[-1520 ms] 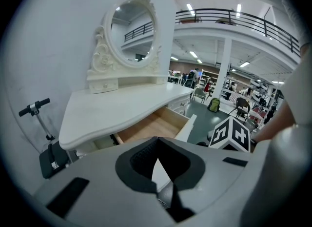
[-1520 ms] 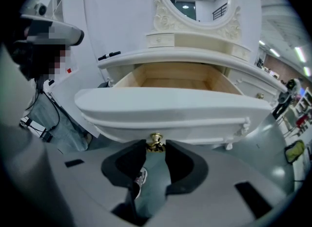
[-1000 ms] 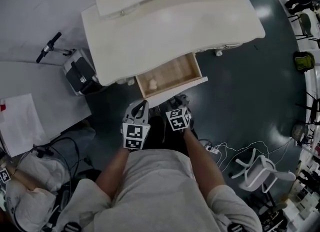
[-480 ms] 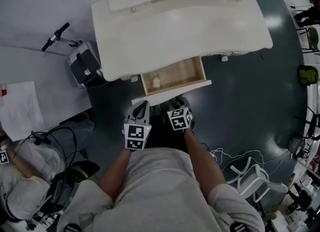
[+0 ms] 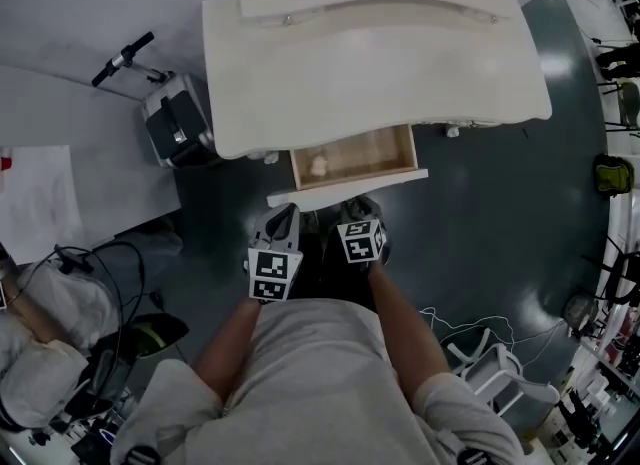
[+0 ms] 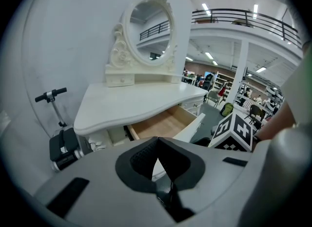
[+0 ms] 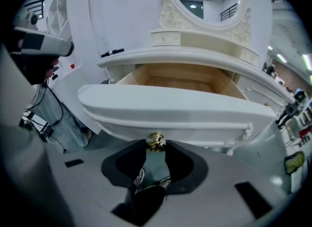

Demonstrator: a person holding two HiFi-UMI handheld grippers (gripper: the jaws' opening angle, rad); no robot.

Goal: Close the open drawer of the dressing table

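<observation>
Dark floor (image 5: 480, 213), white dressing table (image 5: 370, 73): drawer (image 5: 350, 189) stood pulled out at its front. Right gripper (image 7: 155, 148) pinched the brass knob (image 7: 155, 140), presumably to push it in; left gripper (image 6: 158, 139) closed, empty, spare.

Left gripper (image 6: 157, 145) jaws tip to tip, nothing between. Beyond: white dressing table (image 6: 105, 116), oval mirror (image 6: 148, 23) on worktop, drawer (image 6: 163, 123) pulled out, wood interior showing. Scooter (image 6: 61, 140) left of table.

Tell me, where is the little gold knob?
In the right gripper view, the knob sits at the drawer front's lower middle, between the right tool's jaws.
</observation>
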